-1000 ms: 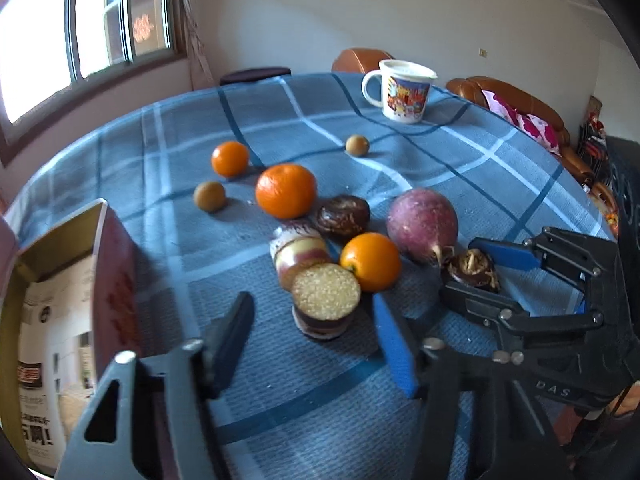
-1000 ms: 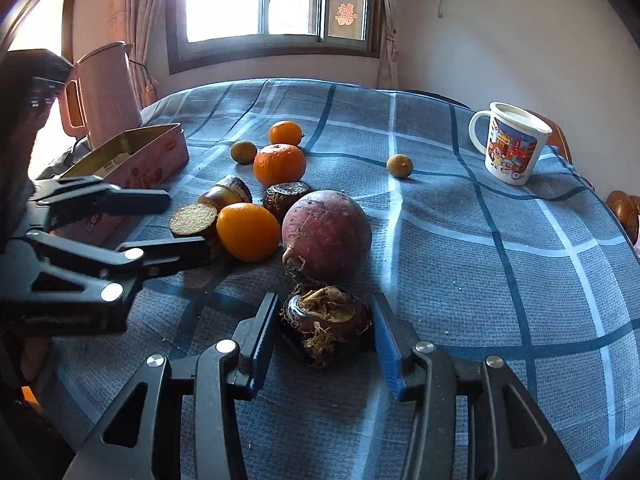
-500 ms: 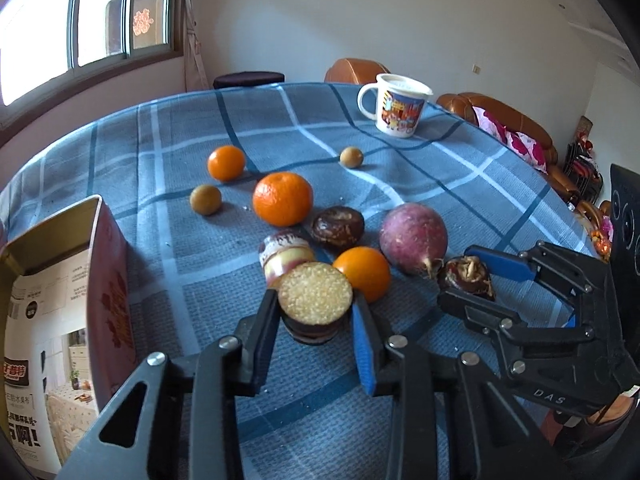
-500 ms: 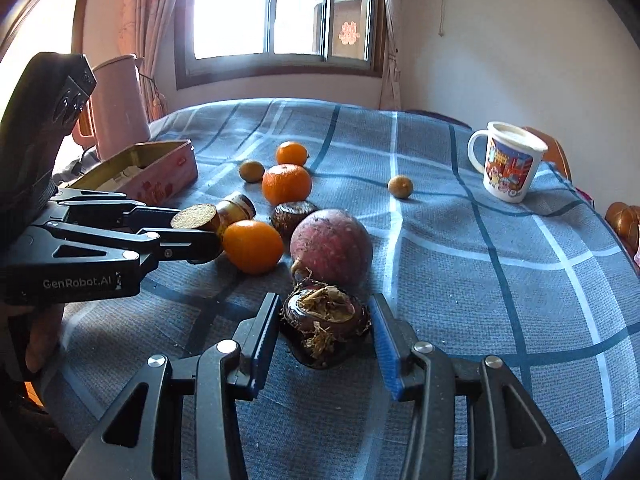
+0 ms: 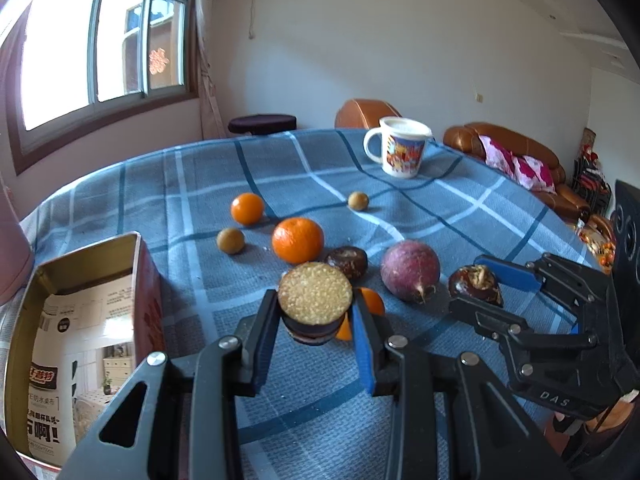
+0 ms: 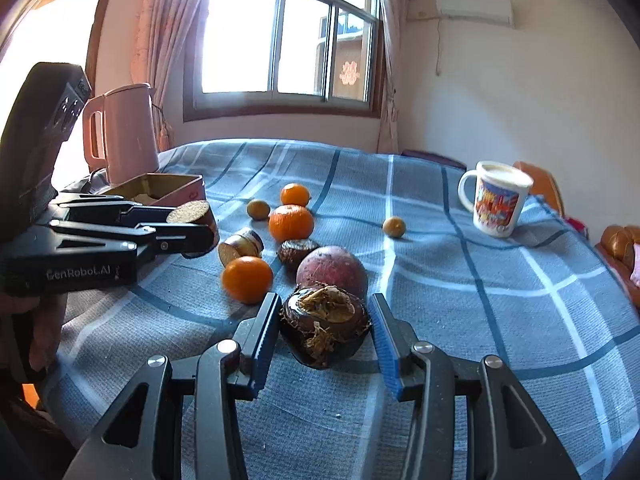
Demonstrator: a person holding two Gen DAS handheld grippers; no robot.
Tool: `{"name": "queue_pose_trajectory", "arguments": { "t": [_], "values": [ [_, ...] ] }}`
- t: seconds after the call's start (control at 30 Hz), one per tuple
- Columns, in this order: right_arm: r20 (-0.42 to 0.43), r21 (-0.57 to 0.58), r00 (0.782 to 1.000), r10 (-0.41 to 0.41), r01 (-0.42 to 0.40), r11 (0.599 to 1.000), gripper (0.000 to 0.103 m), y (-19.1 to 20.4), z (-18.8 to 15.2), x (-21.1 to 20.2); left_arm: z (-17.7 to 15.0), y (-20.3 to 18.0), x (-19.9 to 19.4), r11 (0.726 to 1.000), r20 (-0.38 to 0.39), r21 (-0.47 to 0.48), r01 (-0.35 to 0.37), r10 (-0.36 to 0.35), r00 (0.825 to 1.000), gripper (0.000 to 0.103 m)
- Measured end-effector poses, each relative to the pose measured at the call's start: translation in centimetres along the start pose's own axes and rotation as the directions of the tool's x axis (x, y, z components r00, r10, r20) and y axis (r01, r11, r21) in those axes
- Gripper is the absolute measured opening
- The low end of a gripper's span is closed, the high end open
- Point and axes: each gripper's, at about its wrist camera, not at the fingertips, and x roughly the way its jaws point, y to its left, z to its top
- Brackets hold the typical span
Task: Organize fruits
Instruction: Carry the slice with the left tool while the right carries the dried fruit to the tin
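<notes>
My left gripper (image 5: 315, 312) is shut on a cut purple fruit half (image 5: 315, 298) with a yellow seeded face and holds it above the blue checked tablecloth (image 5: 200, 200); it also shows in the right wrist view (image 6: 191, 211). My right gripper (image 6: 323, 322) is shut on a dark brown husked fruit (image 6: 325, 322), lifted off the cloth; it shows in the left wrist view (image 5: 476, 285) too. On the cloth lie a large purple fruit (image 5: 410, 270), three oranges (image 5: 297, 239), a dark fruit (image 5: 347, 262), another cut half (image 6: 239, 245) and two small brown fruits (image 5: 231, 241).
An open red tin box (image 5: 80, 320) stands at the left of the table. A printed white mug (image 5: 402, 152) stands at the far side. A pink kettle (image 6: 120, 132) stands behind the tin. A sofa (image 5: 512, 156) lies beyond the table.
My left gripper closed on the cut fruit half and lifted it off the cloth. My right gripper, holding the husked fruit, has risen too.
</notes>
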Motion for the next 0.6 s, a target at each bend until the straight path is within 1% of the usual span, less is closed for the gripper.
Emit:
{"name": "queue_pose_trajectory", "arguments": {
  "t": [0.23, 0.6],
  "values": [
    [0.053, -0.013, 0.999, -0.004, 0.004, 1.0, 0.047, 0.1, -0.1, -0.7, -0.1, 0.2, -1.1, 0.999, 0.052, -0.016, -0.029, 0.03, 0.998, 0.036],
    [0.128, -0.026, 0.992, -0.005, 0.009, 1.0, 0.047, 0.4, -0.4, -1.8, -0.3, -0.1, -2.3, 0.997, 0.118, -0.004, -0.071, 0.071, 0.99, 0.036]
  ]
}}
